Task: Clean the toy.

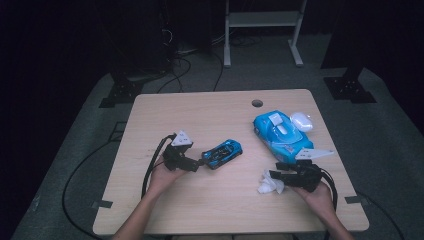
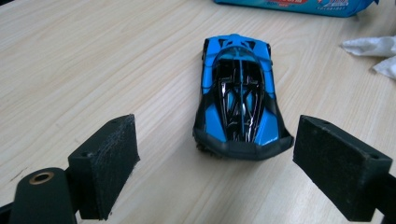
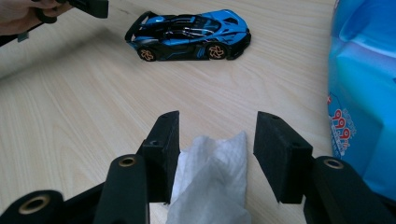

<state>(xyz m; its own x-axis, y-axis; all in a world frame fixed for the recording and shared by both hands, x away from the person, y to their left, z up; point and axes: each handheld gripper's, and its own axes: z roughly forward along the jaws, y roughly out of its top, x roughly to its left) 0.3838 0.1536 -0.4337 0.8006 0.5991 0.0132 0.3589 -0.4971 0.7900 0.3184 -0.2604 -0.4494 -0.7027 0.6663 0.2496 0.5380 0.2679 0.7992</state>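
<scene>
1. On the tabletop (image 1: 220, 205), the toy car (image 2: 239, 98) stands just ahead of the left gripper (image 2: 215, 163), whose fingers (image 2: 105, 161) are spread wide with only its tail end between them; a skewed closing could shove it away.
2. The right gripper (image 3: 217, 154) has spread fingers (image 3: 280, 154) either side of the white wipe (image 3: 212, 179), one finger touching it; the limp wipe may slip or snag.
3. The wipes pack (image 1: 281, 132) lies close beside, easily bumped.

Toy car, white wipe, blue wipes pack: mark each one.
Toy car (image 2: 239, 100), left gripper view, on its black roof.
White wipe (image 3: 212, 182), right gripper view, on its crumpled middle.
Blue wipes pack (image 1: 281, 134), high view, on its top face.
</scene>
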